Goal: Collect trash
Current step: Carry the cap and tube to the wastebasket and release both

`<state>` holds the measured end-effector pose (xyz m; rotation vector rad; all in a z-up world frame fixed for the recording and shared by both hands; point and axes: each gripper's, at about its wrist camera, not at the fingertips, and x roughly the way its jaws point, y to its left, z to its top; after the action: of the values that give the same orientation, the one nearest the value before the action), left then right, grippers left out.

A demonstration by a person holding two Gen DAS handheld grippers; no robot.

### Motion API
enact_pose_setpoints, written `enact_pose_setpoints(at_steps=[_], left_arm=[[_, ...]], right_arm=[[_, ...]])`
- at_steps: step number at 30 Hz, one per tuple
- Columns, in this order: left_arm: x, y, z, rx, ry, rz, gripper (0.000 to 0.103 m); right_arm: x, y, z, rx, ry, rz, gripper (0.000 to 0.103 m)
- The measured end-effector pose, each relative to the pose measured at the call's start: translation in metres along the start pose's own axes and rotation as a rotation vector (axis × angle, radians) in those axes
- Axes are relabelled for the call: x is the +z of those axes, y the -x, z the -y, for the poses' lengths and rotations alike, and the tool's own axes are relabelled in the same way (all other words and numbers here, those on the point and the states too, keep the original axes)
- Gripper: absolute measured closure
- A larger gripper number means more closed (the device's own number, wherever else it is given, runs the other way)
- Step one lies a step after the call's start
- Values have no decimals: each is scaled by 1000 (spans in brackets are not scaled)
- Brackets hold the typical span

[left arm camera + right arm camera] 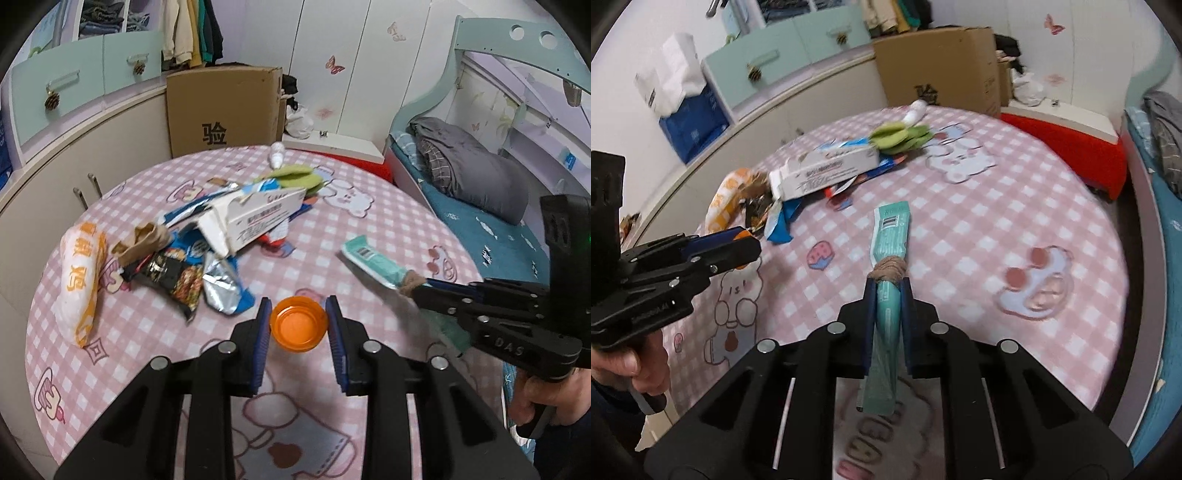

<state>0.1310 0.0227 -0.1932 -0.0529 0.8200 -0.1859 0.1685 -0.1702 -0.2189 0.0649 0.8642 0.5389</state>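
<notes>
Both claws are carrying trash above the table [369, 236]; left gripper [298, 321] is clamping an orange cap [298, 325] btwn its pads; right gripper [888, 291] is pinching a teal wrapper [891, 229] tied w/ twine, its end sticking fwd; the trash pile [207, 236] is sitting at the table's far-left side. Judging by this, pickup's done; next move prob needs carrying both to the pile or a bin, then releasing; no bin visible.
</notes>
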Motion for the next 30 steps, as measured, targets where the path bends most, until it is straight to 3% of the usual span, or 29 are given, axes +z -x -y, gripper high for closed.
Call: enact_pose_setpoints(at_steps=[9,21,30], left_arm=[[22,-1,39,-43,-45,34,74],[53,-17,137,-165,-186,67,74],[61,-50,215,-273,-274,13,74]], right_arm=[[-1,52,44,-16,-114,118,90],[-16,124,122,-121,-270,254,90],[-55,157,204,-231,-437,279,90]])
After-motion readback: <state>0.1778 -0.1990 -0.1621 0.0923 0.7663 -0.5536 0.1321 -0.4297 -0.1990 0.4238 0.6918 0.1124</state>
